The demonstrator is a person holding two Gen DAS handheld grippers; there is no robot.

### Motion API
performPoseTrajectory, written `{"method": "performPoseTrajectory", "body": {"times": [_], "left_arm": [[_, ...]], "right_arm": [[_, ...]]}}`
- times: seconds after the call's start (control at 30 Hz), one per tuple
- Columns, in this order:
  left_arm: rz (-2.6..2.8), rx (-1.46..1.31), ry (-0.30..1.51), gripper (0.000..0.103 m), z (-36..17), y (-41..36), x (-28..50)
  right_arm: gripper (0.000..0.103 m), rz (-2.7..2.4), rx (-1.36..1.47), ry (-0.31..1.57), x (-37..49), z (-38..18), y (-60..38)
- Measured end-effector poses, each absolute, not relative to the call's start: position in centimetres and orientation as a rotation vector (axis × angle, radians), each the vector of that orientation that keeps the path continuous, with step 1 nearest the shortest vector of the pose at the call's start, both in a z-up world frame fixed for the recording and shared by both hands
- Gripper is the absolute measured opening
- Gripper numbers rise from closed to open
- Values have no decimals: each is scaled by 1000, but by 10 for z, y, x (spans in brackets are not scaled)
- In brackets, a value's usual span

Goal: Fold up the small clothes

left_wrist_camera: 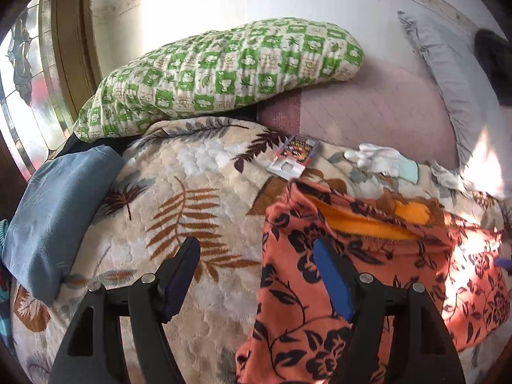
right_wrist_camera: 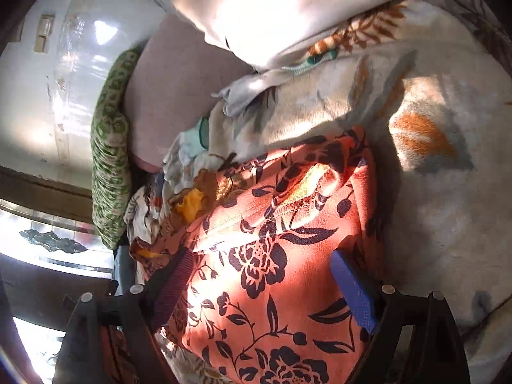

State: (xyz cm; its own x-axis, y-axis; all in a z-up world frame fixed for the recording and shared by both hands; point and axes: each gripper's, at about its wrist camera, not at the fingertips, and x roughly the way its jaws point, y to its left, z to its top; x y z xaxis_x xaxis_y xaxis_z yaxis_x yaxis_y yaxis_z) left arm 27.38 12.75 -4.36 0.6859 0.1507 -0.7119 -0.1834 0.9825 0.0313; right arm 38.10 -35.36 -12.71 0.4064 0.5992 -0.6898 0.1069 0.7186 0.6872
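Left wrist view: the left gripper (left_wrist_camera: 256,265) stands with jaws wide apart and nothing clamped; one blue-padded finger hangs over the garment's left edge, the other over bare blanket. Right wrist view: the right gripper (right_wrist_camera: 265,281) is likewise spread wide, its two fingers straddling the garment without pinching it. The garment (left_wrist_camera: 368,288) is a small coral-orange piece printed with dark navy flowers, leaves and vines, lying mostly flat on the leaf-patterned blanket (left_wrist_camera: 179,198). Its upper edge gapes, exposing a plain orange lining (left_wrist_camera: 358,220). Sunlight brightens its right portion. Beyond it lie white cloth pieces (left_wrist_camera: 377,158), a small printed packet (left_wrist_camera: 292,156), a green checked pillow (left_wrist_camera: 224,70) and a folded blue cloth (left_wrist_camera: 57,208).
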Motion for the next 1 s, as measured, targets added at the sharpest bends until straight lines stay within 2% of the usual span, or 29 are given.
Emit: {"method": "performPoseTrajectory", "body": {"times": [0.1, 0.17, 0.3, 0.43, 0.63, 0.77, 0.93, 1.0], "left_arm": [[151, 0, 842, 75, -66, 116, 268], [171, 29, 908, 75, -86, 112, 272], [207, 17, 1001, 75, -115, 120, 275], [226, -18, 997, 75, -114, 128, 268], [230, -30, 989, 75, -109, 132, 258], [247, -101, 965, 75, -108, 138, 244], [234, -181, 860, 75, -103, 142, 220], [225, -167, 822, 75, -103, 141, 216]], "right_arm": [[90, 299, 634, 1040, 414, -116, -360], [90, 200, 693, 935, 429, -108, -382], [90, 204, 739, 843, 407, -91, -392], [90, 258, 592, 913, 361, -88, -377], [90, 417, 630, 1055, 312, -114, -355], [90, 519, 637, 1091, 339, -116, -318], [90, 543, 656, 1259, 424, -155, -257], [90, 580, 616, 1244, 452, -147, -240]]}}
